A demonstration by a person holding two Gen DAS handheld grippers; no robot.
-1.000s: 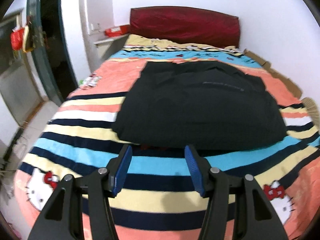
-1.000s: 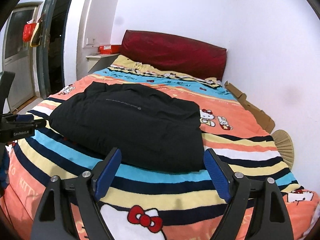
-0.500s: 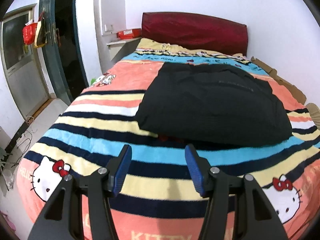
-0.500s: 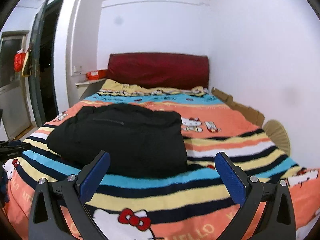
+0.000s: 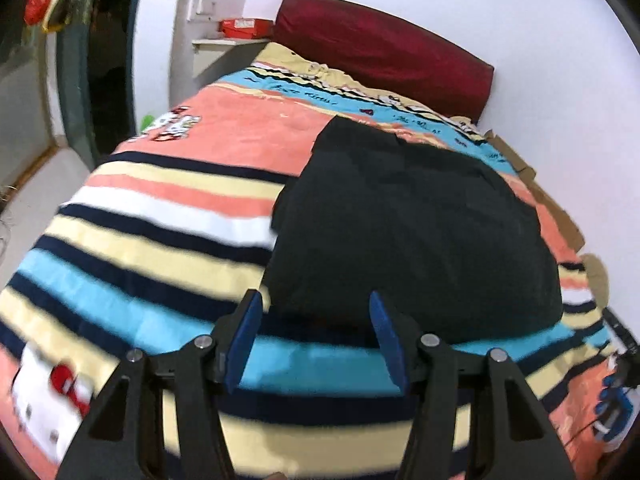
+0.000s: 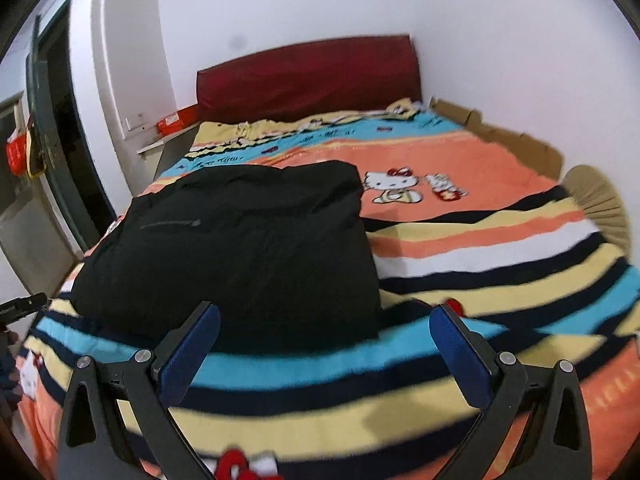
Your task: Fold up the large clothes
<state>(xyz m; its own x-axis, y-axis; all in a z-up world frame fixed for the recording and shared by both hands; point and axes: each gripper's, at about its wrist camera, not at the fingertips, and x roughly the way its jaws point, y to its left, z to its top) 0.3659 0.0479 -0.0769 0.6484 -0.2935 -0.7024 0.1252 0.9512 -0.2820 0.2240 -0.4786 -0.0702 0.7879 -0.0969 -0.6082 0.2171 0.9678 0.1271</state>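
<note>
Bed covered by striped cartoon-cat blanket. Folded black garment lies flat on blanket, mid-bed. Dark red headboard at far end, against wall.

Even indoor light fills the room, bright on the white walls and flat across the striped blanket, with only soft shadow along the near edge of the black garment, whose folds are lost in darkness. Both views show motion blur, strongest on the near stripes and at the left. Fisheye distortion bows the bed and walls, and black vignetting cuts the corners. The open doorway at far left is dim.
</note>
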